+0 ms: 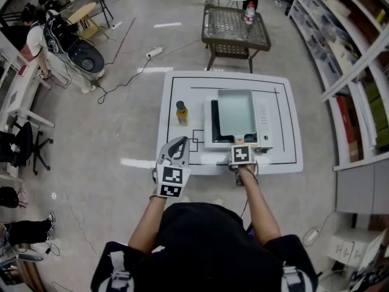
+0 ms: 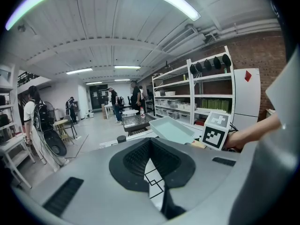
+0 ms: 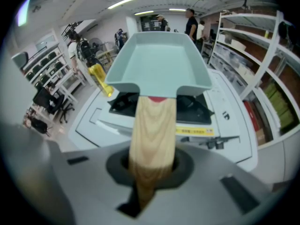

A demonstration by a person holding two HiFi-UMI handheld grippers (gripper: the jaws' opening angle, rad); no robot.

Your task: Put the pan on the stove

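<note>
Over the stove (image 1: 265,124) — pan (image 1: 236,111).
Right gripper (image 1: 241,146) jaws clamp its wooden handle (image 3: 152,135) — likely front-heavy; left gripper (image 1: 180,143) jaws closed, empty.

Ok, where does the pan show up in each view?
Head view: pan right of centre, over the stove.
Left gripper view: pan right of centre, beyond the jaws.
Right gripper view: pan top centre, its wooden handle between the jaws.
Shared landmark: shelves, right of the pan everywhere.

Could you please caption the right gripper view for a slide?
Right tongs hold the pan by its handle over the stove.
</note>
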